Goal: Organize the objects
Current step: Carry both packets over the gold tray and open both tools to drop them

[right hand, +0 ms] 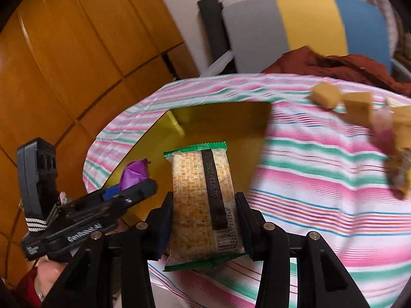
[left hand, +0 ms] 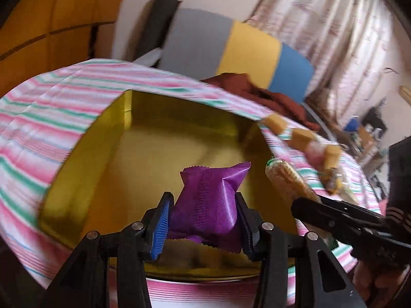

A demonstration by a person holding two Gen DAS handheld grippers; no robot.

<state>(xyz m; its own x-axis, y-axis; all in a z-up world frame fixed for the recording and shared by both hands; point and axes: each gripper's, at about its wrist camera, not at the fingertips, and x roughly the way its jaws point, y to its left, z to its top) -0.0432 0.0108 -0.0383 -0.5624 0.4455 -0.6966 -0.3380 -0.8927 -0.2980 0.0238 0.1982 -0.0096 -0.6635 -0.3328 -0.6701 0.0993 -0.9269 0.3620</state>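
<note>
A yellow open box point(left hand: 143, 151) sits on the striped tablecloth; it also shows in the right wrist view point(right hand: 231, 118). My left gripper point(left hand: 204, 220) is shut on a purple snack packet point(left hand: 213, 200) and holds it over the box's near edge. My right gripper point(right hand: 204, 220) is shut on a cracker packet with green ends point(right hand: 203, 200), held over the box's near right corner. The cracker packet shows in the left wrist view point(left hand: 287, 182), and the purple packet in the right wrist view point(right hand: 134, 174).
Several tan cubes point(right hand: 326, 95) and wrapped snacks point(right hand: 400, 172) lie on the tablecloth point(right hand: 308, 179) to the right of the box. A rust-red cloth point(right hand: 334, 64) and a grey-yellow-blue chair back point(right hand: 295, 25) stand behind the table. A wooden cabinet point(right hand: 64, 64) is at left.
</note>
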